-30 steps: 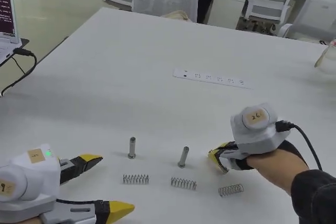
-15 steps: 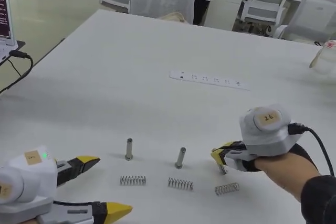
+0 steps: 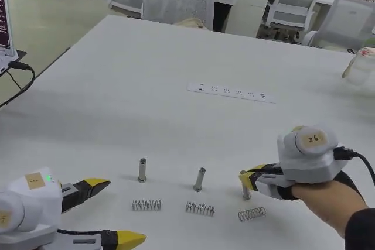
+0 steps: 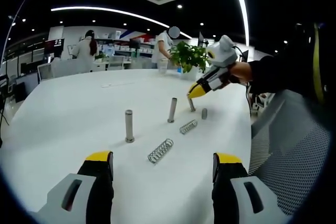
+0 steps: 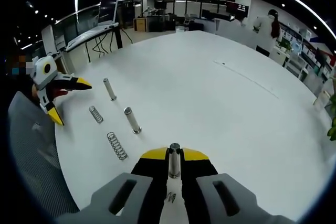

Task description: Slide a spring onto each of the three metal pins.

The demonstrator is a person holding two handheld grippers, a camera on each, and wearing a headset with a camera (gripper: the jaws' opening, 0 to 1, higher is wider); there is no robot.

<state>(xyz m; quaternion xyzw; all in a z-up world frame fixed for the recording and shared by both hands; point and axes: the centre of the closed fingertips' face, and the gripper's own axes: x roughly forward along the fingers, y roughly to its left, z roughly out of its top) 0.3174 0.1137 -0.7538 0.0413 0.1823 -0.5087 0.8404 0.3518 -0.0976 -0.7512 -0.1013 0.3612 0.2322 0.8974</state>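
Two metal pins stand upright on the white table (image 3: 176, 121): the left pin (image 3: 142, 170) and the middle pin (image 3: 199, 178). My right gripper (image 3: 247, 178) is shut on a third pin (image 3: 246, 191), held upright to the right of them; that pin (image 5: 174, 161) shows between the yellow tips. Three springs lie in a row in front: left spring (image 3: 146, 205), middle spring (image 3: 199, 208), right spring (image 3: 252, 213). My left gripper (image 3: 114, 212) is open, near the left spring, with nothing between its fingers (image 4: 100, 158).
A white power strip (image 3: 231, 92) lies across the table's middle. A black cable (image 3: 20, 77) hangs off the left edge. Office chairs (image 3: 176, 1) stand behind the far edge. A clear container (image 3: 357, 65) sits at the far right.
My right gripper has shifted slightly right with the pin, which now shows upright below its tips. The left gripper has stayed open in place. The head camera has moved.
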